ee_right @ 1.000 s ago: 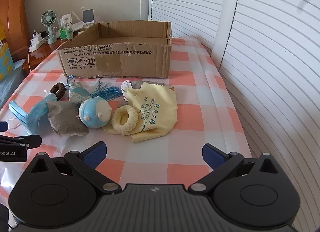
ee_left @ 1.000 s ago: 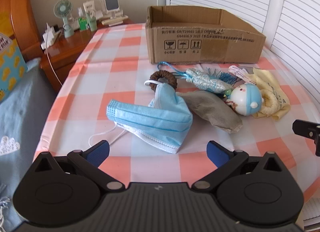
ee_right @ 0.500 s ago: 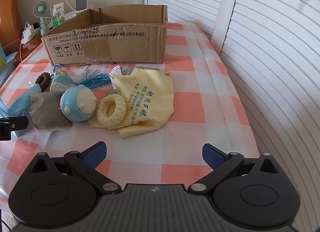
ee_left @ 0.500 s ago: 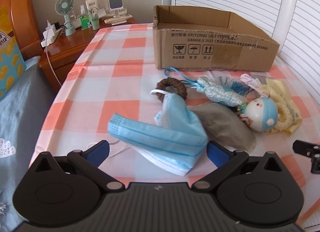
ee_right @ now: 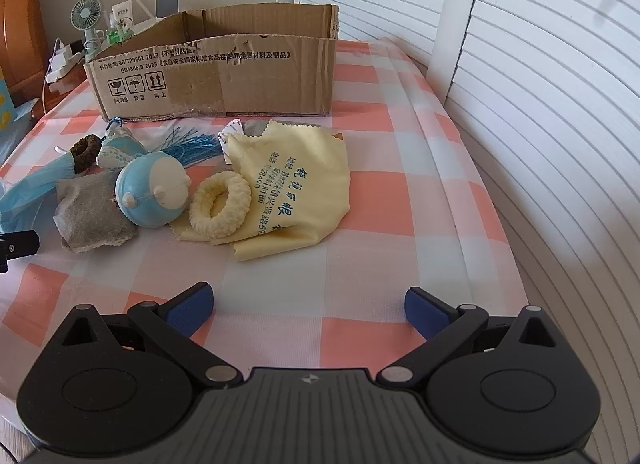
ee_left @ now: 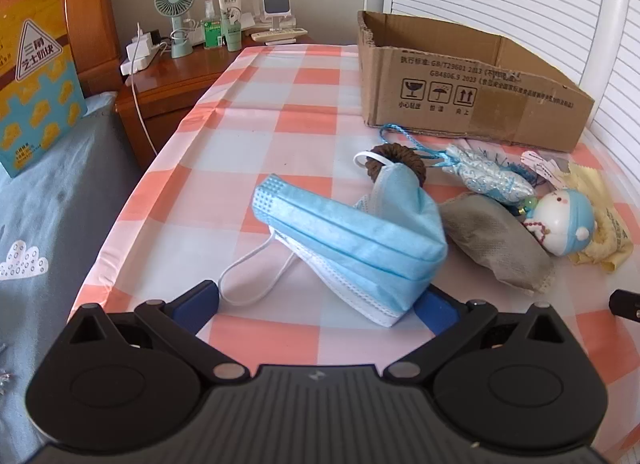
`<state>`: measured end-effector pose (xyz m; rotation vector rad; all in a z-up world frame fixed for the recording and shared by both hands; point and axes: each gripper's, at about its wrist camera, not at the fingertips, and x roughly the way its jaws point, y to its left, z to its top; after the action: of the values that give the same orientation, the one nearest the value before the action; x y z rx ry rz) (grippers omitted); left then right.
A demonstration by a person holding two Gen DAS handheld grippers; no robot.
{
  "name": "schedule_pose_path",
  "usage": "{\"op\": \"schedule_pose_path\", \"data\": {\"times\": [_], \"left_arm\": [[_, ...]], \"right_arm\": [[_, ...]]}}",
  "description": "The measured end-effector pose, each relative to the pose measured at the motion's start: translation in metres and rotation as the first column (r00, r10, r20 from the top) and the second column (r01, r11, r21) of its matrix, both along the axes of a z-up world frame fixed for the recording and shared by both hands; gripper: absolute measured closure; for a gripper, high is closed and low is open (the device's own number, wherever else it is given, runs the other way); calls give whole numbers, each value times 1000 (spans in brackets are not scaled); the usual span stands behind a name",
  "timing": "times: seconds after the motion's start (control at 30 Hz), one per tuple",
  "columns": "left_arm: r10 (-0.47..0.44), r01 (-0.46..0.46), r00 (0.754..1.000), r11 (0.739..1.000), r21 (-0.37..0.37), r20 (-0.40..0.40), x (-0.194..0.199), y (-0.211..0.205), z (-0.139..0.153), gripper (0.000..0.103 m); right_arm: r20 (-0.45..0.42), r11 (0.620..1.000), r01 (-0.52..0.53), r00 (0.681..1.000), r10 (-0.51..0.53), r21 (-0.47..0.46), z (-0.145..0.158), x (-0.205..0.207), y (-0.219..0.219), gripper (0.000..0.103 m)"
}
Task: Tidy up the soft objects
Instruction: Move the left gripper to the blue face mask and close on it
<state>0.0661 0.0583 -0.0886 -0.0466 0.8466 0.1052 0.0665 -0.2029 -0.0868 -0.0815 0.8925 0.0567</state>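
Nothing is seen packed yet: the cardboard box (ee_right: 224,76) shows no contents from here, the soft things lie before it on the desk (ee_right: 400,200), and the face mask (ee_left: 352,240) is straddled by the left gripper (ee_left: 320,306), jaws released, while the right gripper (ee_right: 308,304) is held spread wide, grasping nothing.

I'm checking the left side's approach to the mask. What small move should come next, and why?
Probably ease the left hand-held gripper slightly further forward and down, then close. Its jaws are open, and the blue face mask already lies between the fingertips, its near edge covering the right blue pad. The cardboard box waits beyond.
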Motion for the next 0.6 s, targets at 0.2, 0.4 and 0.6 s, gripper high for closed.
{"op": "schedule_pose_path", "data": {"times": [0.2, 0.4, 0.6], "left_arm": [[-49, 44, 996, 997, 68, 79, -7, -22, 10, 1], [-87, 76, 992, 991, 107, 94, 6, -34, 11, 9], [-80, 73, 993, 993, 93, 83, 16, -29, 8, 36]], "right_arm": [[13, 1000, -7, 1000, 6, 8, -1, -2, -2, 0], [22, 1000, -15, 1000, 15, 10, -1, -3, -2, 0], [29, 1000, -25, 999, 24, 11, -2, -3, -3, 0]]}}
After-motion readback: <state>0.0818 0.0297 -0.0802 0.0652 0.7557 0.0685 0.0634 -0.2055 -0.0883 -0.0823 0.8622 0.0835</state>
